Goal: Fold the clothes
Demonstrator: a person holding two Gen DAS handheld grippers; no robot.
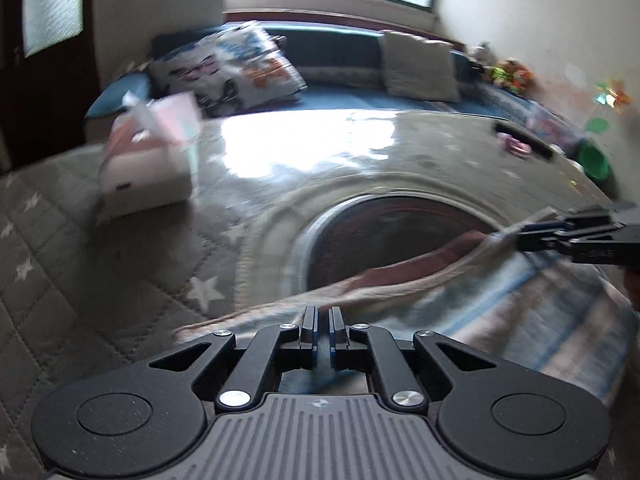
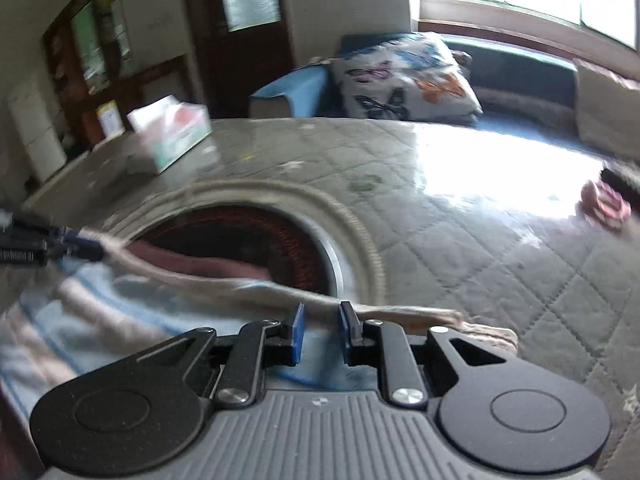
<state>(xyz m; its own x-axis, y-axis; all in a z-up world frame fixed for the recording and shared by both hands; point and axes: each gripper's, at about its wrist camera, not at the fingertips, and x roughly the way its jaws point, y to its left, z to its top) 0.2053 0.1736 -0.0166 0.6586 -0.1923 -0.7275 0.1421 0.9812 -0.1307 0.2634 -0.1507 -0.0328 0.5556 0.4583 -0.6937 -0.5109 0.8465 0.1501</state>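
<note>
A striped cloth (image 1: 500, 304) in pale blue, pink and beige lies on the quilted grey table cover, over part of a round dark opening (image 1: 400, 232). My left gripper (image 1: 323, 320) is shut on the cloth's near edge. My right gripper (image 2: 322, 320) is slightly apart, with the cloth's edge (image 2: 280, 292) between its blue pads; it also shows in the left wrist view (image 1: 532, 232) at the far right, at the cloth's other corner. The left gripper shows at the left edge of the right wrist view (image 2: 48, 244), holding the cloth taut.
A tissue box (image 1: 160, 148) stands on the table's left part, also in the right wrist view (image 2: 176, 136). A pink item (image 2: 604, 200) and a dark strip (image 1: 524, 140) lie at the far right. A butterfly cushion (image 1: 232, 68) and sofa lie behind.
</note>
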